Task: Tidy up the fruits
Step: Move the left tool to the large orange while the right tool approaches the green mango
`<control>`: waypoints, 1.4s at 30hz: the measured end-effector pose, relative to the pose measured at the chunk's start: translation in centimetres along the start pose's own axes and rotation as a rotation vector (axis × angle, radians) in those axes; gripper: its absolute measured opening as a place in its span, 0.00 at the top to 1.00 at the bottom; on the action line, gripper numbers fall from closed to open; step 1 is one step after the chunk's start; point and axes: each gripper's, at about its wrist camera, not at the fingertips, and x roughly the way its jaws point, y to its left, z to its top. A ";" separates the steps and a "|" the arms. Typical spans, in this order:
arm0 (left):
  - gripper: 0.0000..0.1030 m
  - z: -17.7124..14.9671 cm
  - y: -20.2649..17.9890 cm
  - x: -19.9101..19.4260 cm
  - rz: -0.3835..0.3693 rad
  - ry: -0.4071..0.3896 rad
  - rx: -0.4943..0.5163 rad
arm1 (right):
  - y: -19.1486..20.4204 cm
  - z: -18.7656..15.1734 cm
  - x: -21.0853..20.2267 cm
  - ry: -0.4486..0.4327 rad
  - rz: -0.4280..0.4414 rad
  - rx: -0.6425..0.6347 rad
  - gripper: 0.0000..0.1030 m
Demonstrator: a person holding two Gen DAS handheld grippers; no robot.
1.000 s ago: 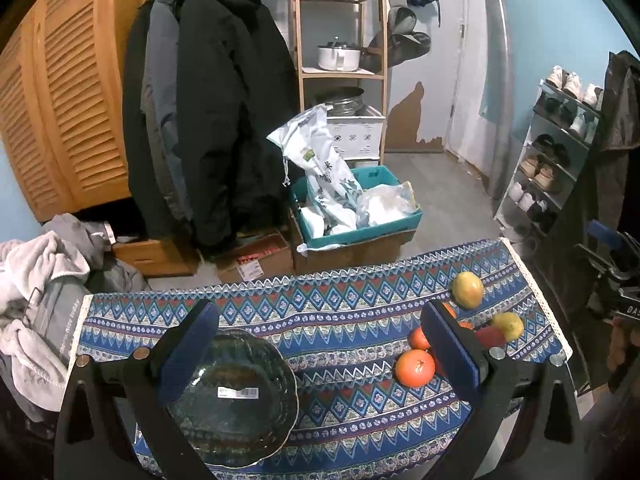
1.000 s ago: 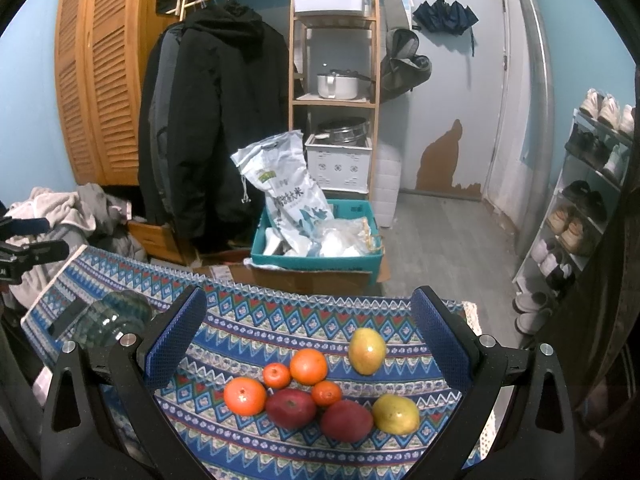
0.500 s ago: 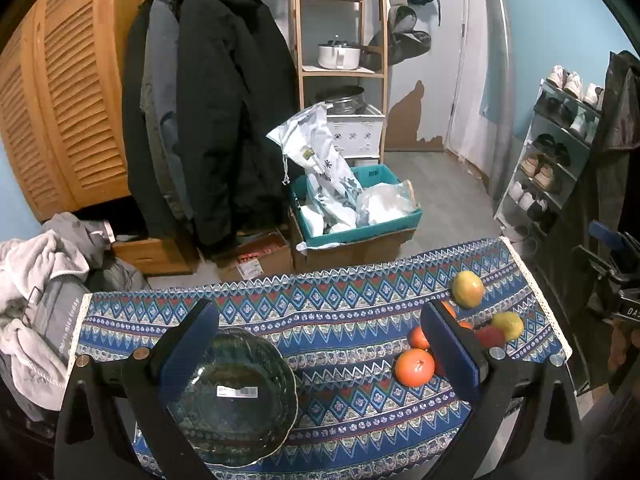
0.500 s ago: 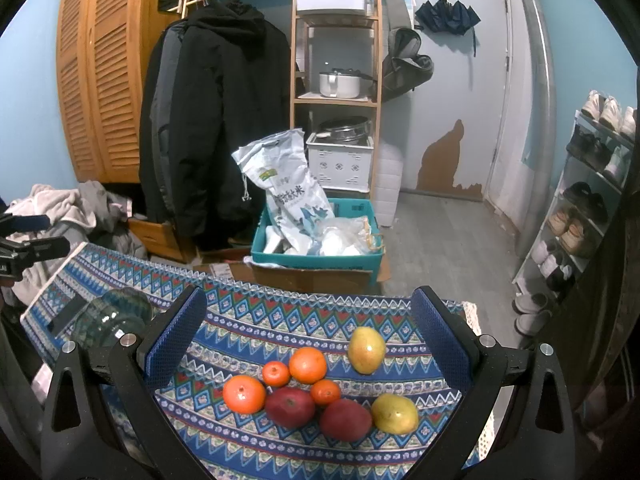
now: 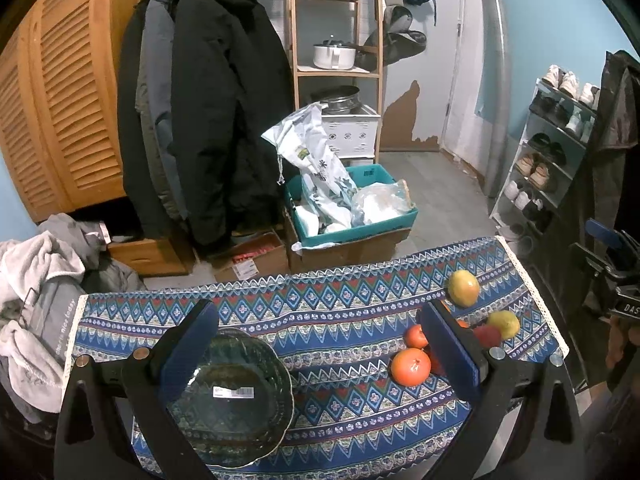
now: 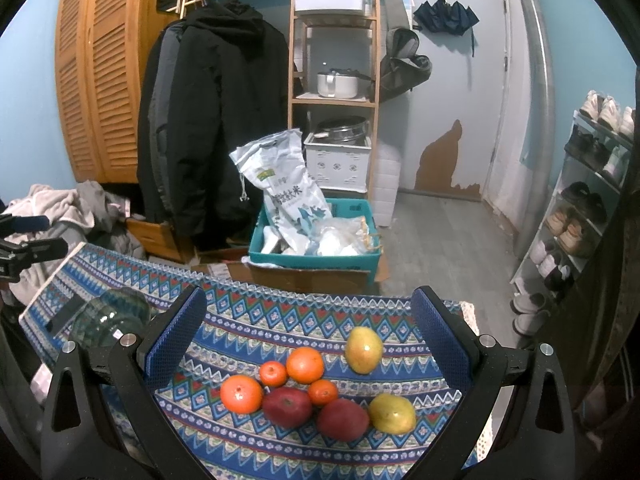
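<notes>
Your blue patterned woven tablecloth [image 5: 340, 320] fronts a cluttered room with a wooden shelf rack [image 6: 334, 80]. Your left gripper [image 5: 320, 344], spread wide, hangs over the dark glass bowl [image 5: 236, 412], lower left; your right gripper [image 6: 308, 336], also spread, frames the clustered oranges, red apples and yellow fruits [image 6: 316, 392], lower centre. Nothing has visibly shifted since before.

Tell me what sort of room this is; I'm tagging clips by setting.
Probably a home entryway or storage corner: coats hang on a rail, a shoe rack lines the wall beside a door, and a cloth-covered table holds fruit.
</notes>
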 end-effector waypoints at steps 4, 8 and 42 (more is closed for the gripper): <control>0.01 -0.1 0.0 0.0 0.001 0.002 0.001 | -0.2 -0.2 0.1 0.005 -0.003 0.000 0.03; 0.01 -0.2 0.1 0.1 -0.002 0.004 -0.001 | -0.5 -0.5 -0.1 0.007 -0.008 -0.001 0.03; 0.01 -2.3 -4.6 7.0 -0.090 0.219 0.073 | -9.0 -5.7 5.3 0.261 -0.134 0.075 0.03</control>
